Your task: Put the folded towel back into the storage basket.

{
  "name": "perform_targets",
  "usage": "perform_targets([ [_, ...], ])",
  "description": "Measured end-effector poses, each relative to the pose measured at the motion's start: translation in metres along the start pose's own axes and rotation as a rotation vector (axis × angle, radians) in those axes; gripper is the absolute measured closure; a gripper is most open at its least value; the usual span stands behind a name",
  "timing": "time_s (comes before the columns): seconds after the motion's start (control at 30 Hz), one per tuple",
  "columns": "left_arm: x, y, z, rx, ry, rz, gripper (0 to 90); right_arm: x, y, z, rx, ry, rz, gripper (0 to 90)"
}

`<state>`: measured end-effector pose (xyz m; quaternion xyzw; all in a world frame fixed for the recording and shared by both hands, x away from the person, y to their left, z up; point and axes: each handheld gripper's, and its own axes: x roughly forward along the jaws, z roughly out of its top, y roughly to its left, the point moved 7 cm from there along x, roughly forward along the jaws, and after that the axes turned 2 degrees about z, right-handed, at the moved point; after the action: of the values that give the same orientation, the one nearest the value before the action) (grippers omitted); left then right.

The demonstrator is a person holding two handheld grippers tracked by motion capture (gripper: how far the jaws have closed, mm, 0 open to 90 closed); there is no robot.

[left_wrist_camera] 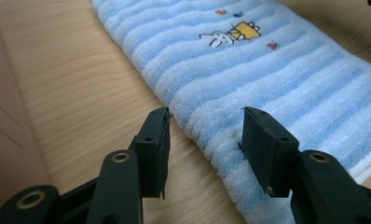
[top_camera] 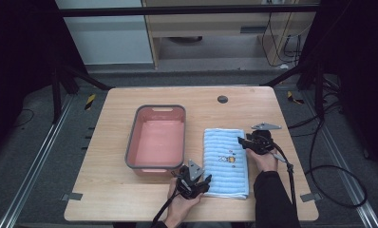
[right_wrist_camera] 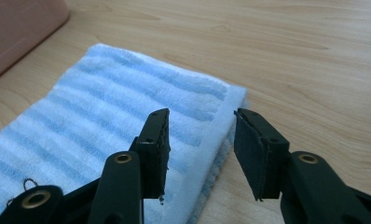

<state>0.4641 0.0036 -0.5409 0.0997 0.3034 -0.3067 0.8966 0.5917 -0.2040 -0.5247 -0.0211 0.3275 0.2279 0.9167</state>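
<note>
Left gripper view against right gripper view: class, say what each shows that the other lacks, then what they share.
The left gripper view alone has the towel's little embroidered picture, with the left gripper open astride the towel's folded edge. The right gripper view alone has the towel's white-hemmed corner, with the right gripper open over that edge. Both share the blue striped towel, the wooden table and a bit of the pink tub.
</note>
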Motion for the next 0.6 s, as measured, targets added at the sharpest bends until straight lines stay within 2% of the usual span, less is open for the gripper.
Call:
perform_targets([
  [0.37, 0.007, 0.000, -0.007, -0.026, 0.025, 0.008, 50.2, 0.011, 0.003, -0.009, -0.013, 0.045, 0.005, 56.8],
  [0.6, 0.008, -0.001, -0.008, -0.031, 0.037, 0.019, 50.2, 0.015, 0.002, -0.015, 0.002, 0.065, 0.008, 58.7],
])
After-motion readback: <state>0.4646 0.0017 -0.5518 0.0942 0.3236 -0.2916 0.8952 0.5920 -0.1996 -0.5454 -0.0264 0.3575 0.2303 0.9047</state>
